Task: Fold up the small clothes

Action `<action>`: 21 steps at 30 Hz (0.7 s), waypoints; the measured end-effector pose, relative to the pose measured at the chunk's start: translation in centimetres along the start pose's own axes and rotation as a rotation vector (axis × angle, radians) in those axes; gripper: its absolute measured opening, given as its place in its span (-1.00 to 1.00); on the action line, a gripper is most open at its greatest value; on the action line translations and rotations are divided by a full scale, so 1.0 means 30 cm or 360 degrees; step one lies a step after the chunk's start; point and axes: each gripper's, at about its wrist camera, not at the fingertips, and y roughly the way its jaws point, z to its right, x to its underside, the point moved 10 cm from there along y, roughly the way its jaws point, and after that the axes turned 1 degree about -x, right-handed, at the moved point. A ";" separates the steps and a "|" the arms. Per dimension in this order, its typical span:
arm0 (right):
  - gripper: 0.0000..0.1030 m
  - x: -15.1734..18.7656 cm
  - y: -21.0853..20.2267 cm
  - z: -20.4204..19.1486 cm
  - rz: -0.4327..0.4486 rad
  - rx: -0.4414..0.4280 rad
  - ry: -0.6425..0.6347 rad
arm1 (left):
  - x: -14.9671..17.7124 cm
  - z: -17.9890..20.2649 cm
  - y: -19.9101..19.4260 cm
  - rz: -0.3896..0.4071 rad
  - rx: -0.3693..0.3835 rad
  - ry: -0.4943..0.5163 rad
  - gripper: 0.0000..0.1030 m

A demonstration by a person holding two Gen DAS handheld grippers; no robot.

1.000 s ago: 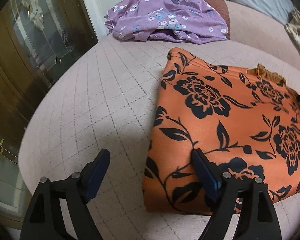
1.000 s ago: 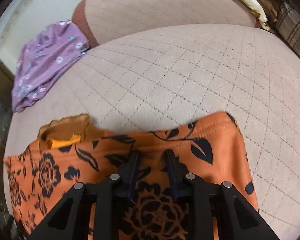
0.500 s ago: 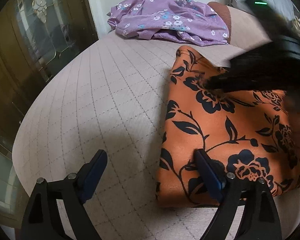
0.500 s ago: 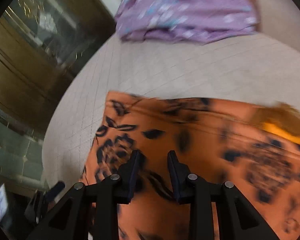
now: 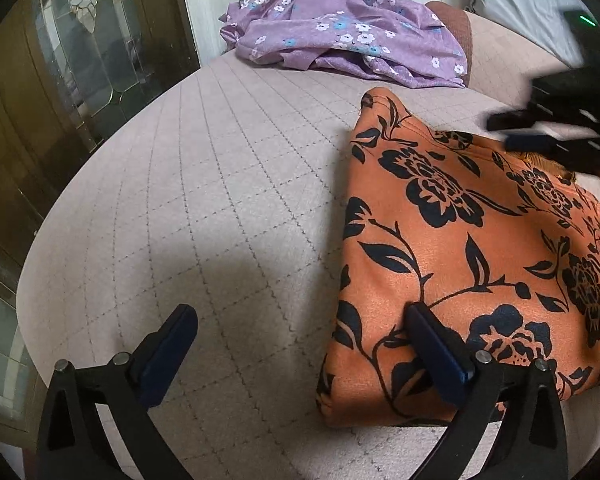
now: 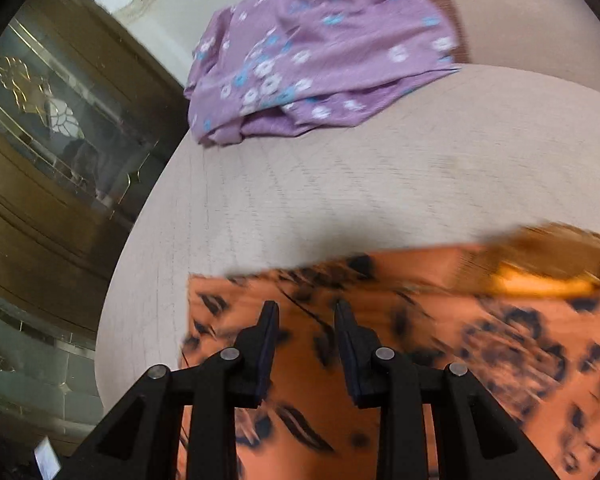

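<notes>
A folded orange garment with black flowers (image 5: 460, 240) lies on the quilted pinkish bed cover (image 5: 220, 200). My left gripper (image 5: 300, 312) hovers at its near left corner. Its jaws are opening wide; the right finger (image 5: 432, 344) is over the cloth and the left finger is over bare cover, and neither pad presses on anything. In the right wrist view the orange garment (image 6: 420, 340) is blurred. My right gripper (image 6: 306, 306) hangs above its far left part with a narrow gap between the fingers and nothing pinched. It shows as a dark blur (image 5: 548, 132) in the left wrist view.
A crumpled purple flowered garment (image 5: 340, 40) lies at the far edge of the bed, also seen from the right wrist as a purple garment (image 6: 320, 52). A wooden cabinet with glass doors (image 5: 60, 60) stands close on the left. A grey pillow (image 5: 512, 0) sits far right.
The left jaws have spread wider while that hand stayed put. The right gripper has swung left across the orange garment to its left end, now facing the cabinet and the purple garment.
</notes>
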 end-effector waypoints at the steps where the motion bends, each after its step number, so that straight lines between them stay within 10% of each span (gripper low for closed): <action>1: -0.37 0.020 -0.031 0.023 0.0006 0.0007 0.0004 | 0.000 0.000 -0.001 -0.0002 -0.0007 0.0001 1.00; 21: -0.37 0.465 -0.436 0.430 -0.0023 0.0245 0.0278 | -0.002 0.015 -0.044 -0.0071 -0.0187 0.0098 1.00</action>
